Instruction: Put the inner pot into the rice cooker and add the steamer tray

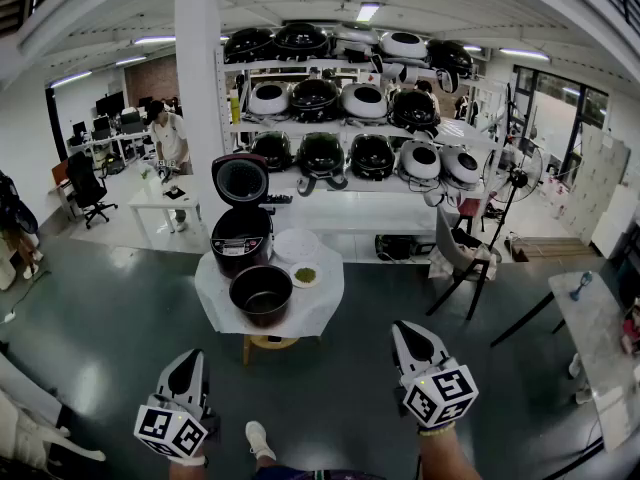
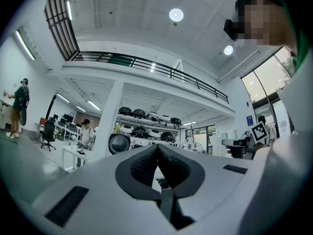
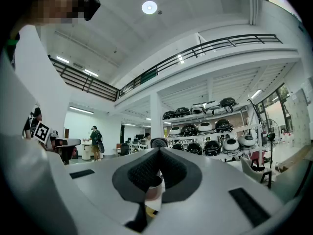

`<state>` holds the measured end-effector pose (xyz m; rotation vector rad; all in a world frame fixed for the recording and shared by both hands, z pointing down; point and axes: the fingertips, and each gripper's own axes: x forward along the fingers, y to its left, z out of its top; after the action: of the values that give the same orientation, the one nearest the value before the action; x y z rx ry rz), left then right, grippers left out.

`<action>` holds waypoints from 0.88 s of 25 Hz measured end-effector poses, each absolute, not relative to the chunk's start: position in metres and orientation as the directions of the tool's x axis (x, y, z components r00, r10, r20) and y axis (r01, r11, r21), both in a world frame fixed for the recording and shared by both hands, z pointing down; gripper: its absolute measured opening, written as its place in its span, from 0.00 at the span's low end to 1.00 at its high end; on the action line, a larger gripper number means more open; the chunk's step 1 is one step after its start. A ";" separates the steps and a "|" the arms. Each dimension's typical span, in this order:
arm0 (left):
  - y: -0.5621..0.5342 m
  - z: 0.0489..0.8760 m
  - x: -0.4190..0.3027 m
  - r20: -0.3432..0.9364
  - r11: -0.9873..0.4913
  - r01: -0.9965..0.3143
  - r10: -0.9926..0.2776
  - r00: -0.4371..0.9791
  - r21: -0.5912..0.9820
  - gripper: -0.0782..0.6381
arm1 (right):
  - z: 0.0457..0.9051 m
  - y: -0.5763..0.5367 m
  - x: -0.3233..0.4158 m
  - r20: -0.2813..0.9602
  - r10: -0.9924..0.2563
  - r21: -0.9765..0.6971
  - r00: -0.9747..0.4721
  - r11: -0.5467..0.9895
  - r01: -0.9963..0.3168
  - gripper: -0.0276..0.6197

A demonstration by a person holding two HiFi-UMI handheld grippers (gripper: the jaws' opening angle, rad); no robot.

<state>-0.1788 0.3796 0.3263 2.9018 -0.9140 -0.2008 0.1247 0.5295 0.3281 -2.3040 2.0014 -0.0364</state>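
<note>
A black rice cooker stands with its lid up at the back left of a small white-covered table. The dark inner pot sits on the cloth in front of the cooker, empty. The white steamer tray lies to the right of the cooker, with a small dish of something green beside it. My left gripper and right gripper hang low in front of the table, well short of it. Both are shut and empty, pads meeting in the left gripper view and the right gripper view.
Behind the table, white shelves carry several rice cookers, next to a white pillar. A chair and a fan on a stand are to the right, a grey table at far right. A person works at back left.
</note>
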 end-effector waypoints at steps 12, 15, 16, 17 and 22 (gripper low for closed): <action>0.383 0.329 -0.169 -0.089 -0.823 -0.553 -0.565 0.821 0.130 0.14 | 0.325 0.533 0.133 -0.065 -0.987 -0.082 0.149 -0.144 -0.986 0.03; 0.382 0.326 -0.169 -0.091 -0.823 -0.553 -0.565 0.820 0.129 0.14 | 0.324 0.533 0.132 -0.068 -0.986 -0.085 0.155 -0.149 -0.985 0.03; 0.382 0.326 -0.169 -0.091 -0.823 -0.554 -0.566 0.820 0.129 0.14 | 0.324 0.533 0.131 -0.072 -0.986 -0.097 0.148 -0.141 -0.985 0.03; 0.380 0.327 -0.170 -0.090 -0.823 -0.554 -0.566 0.820 0.129 0.14 | 0.324 0.532 0.129 -0.077 -0.988 -0.113 0.132 -0.123 -0.986 0.04; 0.370 0.333 -0.171 -0.085 -0.817 -0.559 -0.572 0.815 0.137 0.14 | 0.327 0.521 0.122 -0.080 -0.994 -0.120 0.076 -0.066 -0.991 0.05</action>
<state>-0.1710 0.3698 0.3332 2.8916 -0.9043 -0.1869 0.1221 0.5207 0.3274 -2.1941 2.0435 -0.0347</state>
